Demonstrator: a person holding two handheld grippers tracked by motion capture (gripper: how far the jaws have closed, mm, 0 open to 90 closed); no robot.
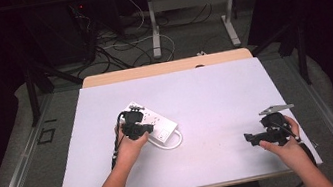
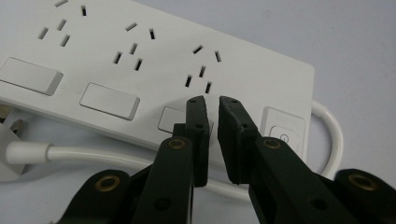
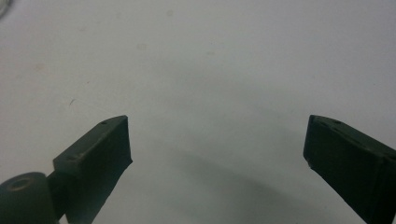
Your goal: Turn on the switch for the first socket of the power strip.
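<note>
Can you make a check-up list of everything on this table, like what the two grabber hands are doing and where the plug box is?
Surface: white table top, bare apart from the power strip; faint smudges in the right gripper view.
Job's things: white power strip with three socket groups, three rocker switches and a power button, lying flat left of centre.
Clutter: nothing seen.
Grippers: left gripper nearly closed, tips over the third rocker switch; contact cannot be told. Right gripper wide open, holding nothing, over bare table at the right.
Cables: the strip's white cord loops round its end and runs along its side.
Surroundings: dark curtains, floor cables, another table's legs behind.
</note>
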